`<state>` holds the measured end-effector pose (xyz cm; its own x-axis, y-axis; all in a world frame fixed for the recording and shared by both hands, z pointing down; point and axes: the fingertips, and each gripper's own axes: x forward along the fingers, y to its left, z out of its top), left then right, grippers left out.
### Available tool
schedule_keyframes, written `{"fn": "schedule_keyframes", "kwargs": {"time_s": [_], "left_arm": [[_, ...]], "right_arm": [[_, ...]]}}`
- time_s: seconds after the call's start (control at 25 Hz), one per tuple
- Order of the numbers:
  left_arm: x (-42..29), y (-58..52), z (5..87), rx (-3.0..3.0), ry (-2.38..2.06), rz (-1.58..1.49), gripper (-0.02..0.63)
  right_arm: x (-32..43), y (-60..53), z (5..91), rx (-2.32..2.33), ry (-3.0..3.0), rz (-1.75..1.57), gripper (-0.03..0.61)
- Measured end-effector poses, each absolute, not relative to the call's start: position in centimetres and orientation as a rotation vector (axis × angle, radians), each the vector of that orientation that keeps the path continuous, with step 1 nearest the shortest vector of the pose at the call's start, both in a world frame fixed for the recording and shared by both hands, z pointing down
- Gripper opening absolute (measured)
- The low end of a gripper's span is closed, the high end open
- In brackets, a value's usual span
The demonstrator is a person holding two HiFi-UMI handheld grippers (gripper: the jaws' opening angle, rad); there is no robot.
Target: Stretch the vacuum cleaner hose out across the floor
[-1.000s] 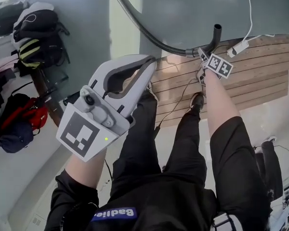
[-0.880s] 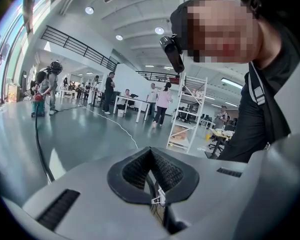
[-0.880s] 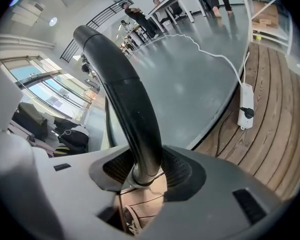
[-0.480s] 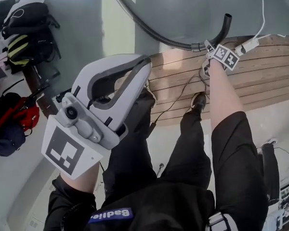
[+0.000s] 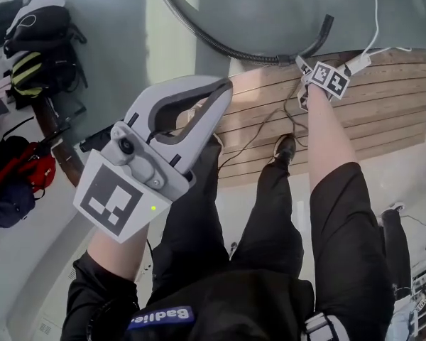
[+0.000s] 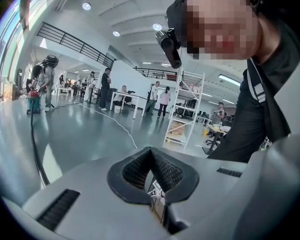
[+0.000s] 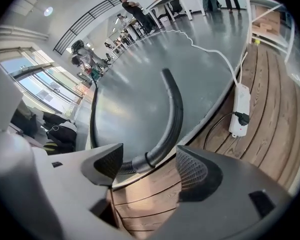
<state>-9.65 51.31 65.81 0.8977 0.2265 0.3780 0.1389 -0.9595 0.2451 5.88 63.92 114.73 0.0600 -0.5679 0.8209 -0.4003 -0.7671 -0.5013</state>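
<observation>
The black vacuum hose (image 5: 213,46) runs in from the top left across the grey floor. It ends in a curved rigid tube (image 5: 318,35) by the edge of the wooden platform (image 5: 390,112). In the right gripper view the hose's collar (image 7: 140,160) lies between and just beyond the two pads, which do not press on it. My right gripper (image 5: 299,66) is low over that collar and its jaws are opening (image 7: 149,165). My left gripper (image 5: 224,88) is raised in front of my body, its tips together (image 6: 152,176) on nothing.
A white power strip (image 5: 358,65) with its cable lies on the platform's far edge (image 7: 238,116). Bags and backpacks (image 5: 42,41) are piled along the left. My legs and a shoe (image 5: 284,148) stand on the planks. Far off, people and tables (image 6: 120,96) stand on the floor.
The hose collar was at my right gripper's tips and now lies slightly apart from them, with the end tube lying flatter. My left gripper has barely shifted.
</observation>
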Motion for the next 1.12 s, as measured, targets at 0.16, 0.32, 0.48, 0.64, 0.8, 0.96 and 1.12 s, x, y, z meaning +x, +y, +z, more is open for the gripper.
{"fn": "schedule_keyframes", "kwargs": {"time_s": [0.16,0.32,0.48,0.64,0.8,0.96,1.12], "left_arm": [[-8.6,52.8,62.2,2.876,0.299,0.561,-0.005],[-8.5,55.1,57.2,2.879,0.318,0.521,-0.005],[-9.3,56.9,51.0,2.896,0.321,0.467,-0.005],[-10.9,57.4,45.6,2.955,0.248,0.399,-0.005],[-13.4,58.4,41.1,2.963,0.119,0.333,-0.005],[-17.2,59.6,38.5,2.885,-0.026,0.259,-0.005],[-20.8,61.1,37.2,2.843,-0.149,0.221,-0.005]], "right_arm": [[5.4,66.2,109.7,-2.17,1.078,-1.797,0.318],[-0.1,70.5,103.1,-2.077,1.128,-1.839,0.318],[-6.1,73.5,94.3,-1.958,1.201,-1.845,0.318],[-8.5,72.2,83.7,-1.856,1.405,-1.729,0.317],[-10.1,69.0,71.1,-1.794,1.778,-1.514,0.316],[-12.8,67.8,58.9,-1.763,2.095,-1.274,0.314],[-14.9,67.8,49.7,-1.784,2.33,-1.025,0.235]]}}
